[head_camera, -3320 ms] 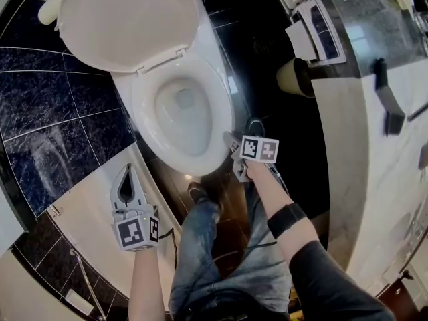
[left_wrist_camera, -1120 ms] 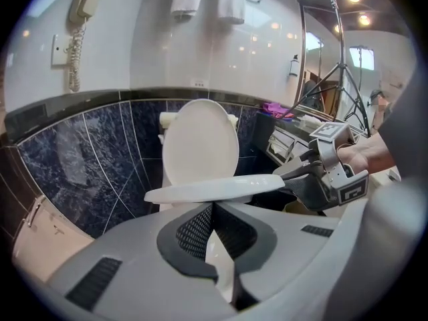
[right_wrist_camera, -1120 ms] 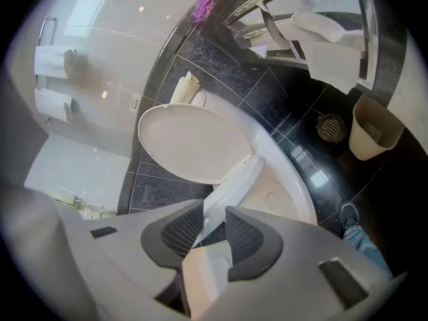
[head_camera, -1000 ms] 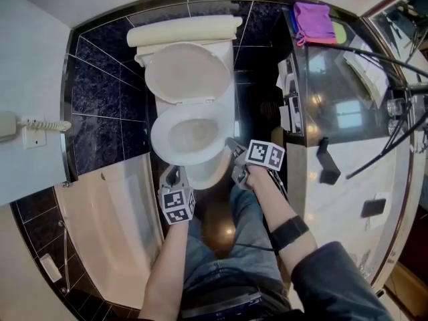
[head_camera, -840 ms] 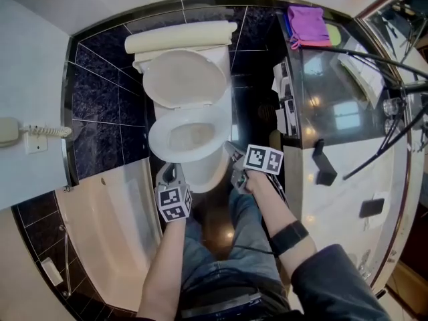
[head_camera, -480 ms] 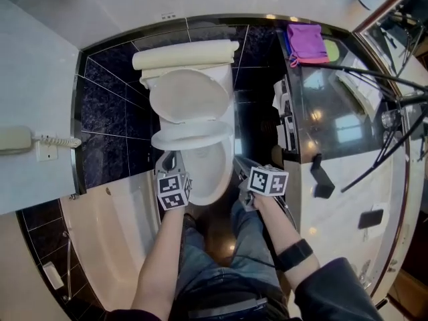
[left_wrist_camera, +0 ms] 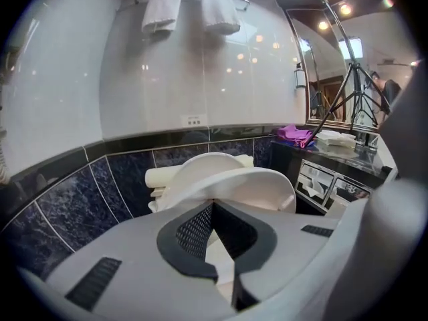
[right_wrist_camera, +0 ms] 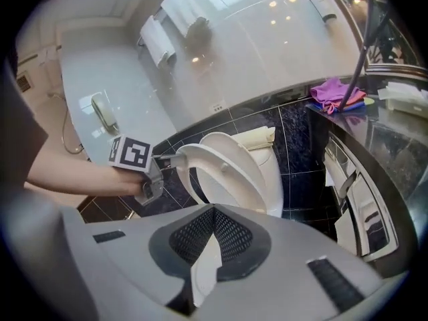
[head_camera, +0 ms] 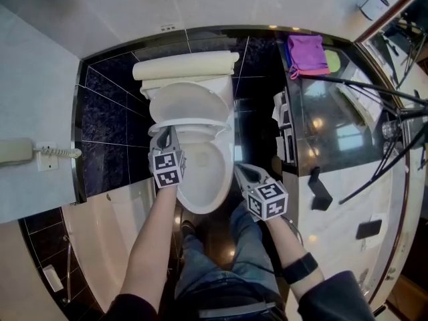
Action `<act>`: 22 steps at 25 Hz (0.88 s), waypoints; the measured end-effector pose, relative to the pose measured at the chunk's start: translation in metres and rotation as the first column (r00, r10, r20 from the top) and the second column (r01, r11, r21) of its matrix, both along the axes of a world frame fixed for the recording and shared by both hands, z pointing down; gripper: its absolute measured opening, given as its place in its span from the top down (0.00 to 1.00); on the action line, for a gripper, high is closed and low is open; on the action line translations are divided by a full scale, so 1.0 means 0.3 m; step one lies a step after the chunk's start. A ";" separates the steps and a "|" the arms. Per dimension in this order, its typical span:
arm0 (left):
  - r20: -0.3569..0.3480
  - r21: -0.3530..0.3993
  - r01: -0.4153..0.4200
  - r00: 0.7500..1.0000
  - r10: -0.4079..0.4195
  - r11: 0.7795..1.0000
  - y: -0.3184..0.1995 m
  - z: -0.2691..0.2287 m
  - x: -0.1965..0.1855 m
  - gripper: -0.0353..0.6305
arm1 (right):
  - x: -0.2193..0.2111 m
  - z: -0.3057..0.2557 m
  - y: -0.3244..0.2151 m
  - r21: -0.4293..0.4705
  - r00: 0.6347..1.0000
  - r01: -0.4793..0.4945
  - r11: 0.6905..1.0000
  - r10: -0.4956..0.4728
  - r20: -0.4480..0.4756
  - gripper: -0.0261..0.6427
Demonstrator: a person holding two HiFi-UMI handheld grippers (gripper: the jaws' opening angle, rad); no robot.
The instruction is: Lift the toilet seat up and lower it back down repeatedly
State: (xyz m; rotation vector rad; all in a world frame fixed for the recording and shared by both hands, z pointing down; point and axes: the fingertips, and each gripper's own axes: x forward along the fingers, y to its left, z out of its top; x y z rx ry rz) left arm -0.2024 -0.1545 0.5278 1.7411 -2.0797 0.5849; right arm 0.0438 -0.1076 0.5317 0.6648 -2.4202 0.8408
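Head view first: the left hand-held gripper (head_camera: 162, 136) is out over the left side of the bowl (head_camera: 204, 179), and its jaws are closed on the front rim of the seat (head_camera: 195, 126). The seat is off the bowl, tilted up about halfway and hinged at the back. The lid (head_camera: 186, 100) leans back behind it toward the tank (head_camera: 184, 65).

Right gripper view shows the same thing from the side. The left jaw tips pinch the seat's edge, and the seat hangs between bowl and lid with open air beneath it. Left gripper view looks straight along the shut jaws, with the seat's rim right at their tips and the lid rising behind.

Now the right hand-held gripper (head_camera: 241, 171): it's just right of the bowl's front, not touching it, with its jaws together and nothing between them.

Along the right runs the dark glossy surface (head_camera: 334, 119), with a purple cloth (head_camera: 306, 47) at its far end. Two white towels (left_wrist_camera: 160, 9) hang high on the wall above the tank, and a phone (head_camera: 17, 151) sits on the left wall.
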 end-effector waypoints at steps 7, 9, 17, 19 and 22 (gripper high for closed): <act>0.022 -0.028 -0.028 0.999 0.029 0.999 -0.128 0.004 -0.051 0.95 | 0.026 0.014 -0.008 0.002 1.000 0.026 1.000 -0.025 -0.010 0.94; 0.020 -0.037 -0.025 0.999 0.025 0.999 -0.137 0.006 -0.059 0.95 | 0.024 0.021 -0.009 0.000 0.999 0.031 1.000 -0.031 -0.011 0.94; 0.032 -0.051 -0.041 0.999 0.042 0.998 -0.079 -0.001 -0.051 0.95 | -0.010 0.007 -0.017 0.016 0.999 0.035 0.999 -0.034 -0.011 0.94; 0.025 -0.058 -0.055 0.998 0.056 0.997 -0.040 -0.021 -0.033 0.95 | -0.015 -0.012 -0.014 0.029 0.999 0.032 0.999 -0.031 -0.016 0.94; 0.002 -0.051 -0.101 0.995 0.101 0.994 0.031 -0.101 0.024 0.95 | -0.019 -0.046 0.007 0.067 0.998 0.037 0.997 -0.035 -0.043 0.94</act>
